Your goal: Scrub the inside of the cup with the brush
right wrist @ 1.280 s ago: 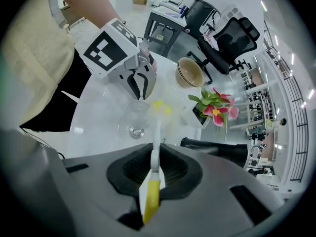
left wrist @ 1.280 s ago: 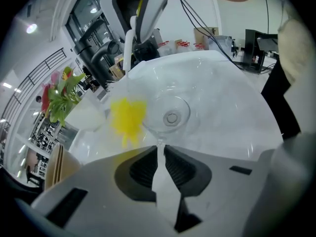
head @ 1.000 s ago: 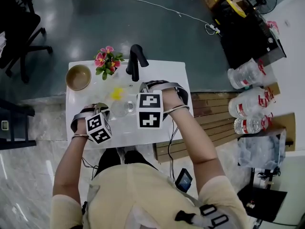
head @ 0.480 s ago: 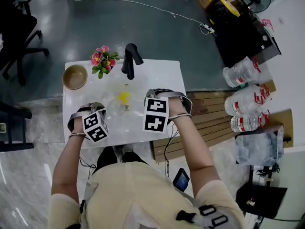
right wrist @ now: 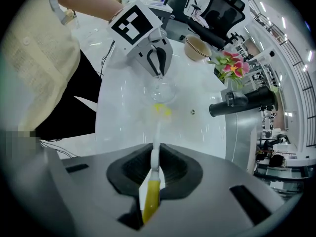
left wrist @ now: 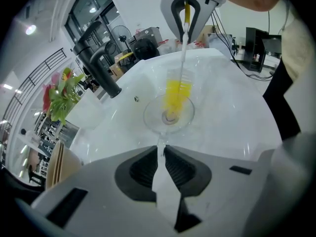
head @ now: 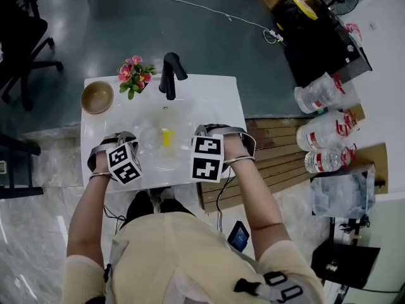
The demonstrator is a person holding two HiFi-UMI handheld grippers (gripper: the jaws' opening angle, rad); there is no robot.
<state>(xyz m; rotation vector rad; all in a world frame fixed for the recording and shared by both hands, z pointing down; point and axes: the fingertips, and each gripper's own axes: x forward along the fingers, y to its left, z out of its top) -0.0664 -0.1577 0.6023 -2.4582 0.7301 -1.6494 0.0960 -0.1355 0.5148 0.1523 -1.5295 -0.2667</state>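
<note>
Fingers (left wrist: 140,168) of the left gripper (left wrist: 162,156) pinch the glass cup (left wrist: 153,118) by its stem over the white table (head: 215,100). The right gripper (right wrist: 154,158) fingers clamp the brush (right wrist: 157,132) handle, yellow bristles at the cup's mouth.

brush (head: 166,136) yellow bristles, white stem; cup (head: 150,139) clear; bench (head: 215,100) white; tap (head: 169,75) black; flowers (head: 133,75) pink, green leaves; bowl (head: 97,97) tan; floor (head: 190,37) grey

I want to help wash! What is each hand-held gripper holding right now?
Left hand-held gripper: closed on the stem of the clear stemmed glass cup.
Right hand-held gripper: closed on the white-handled brush with yellow bristles.
</note>
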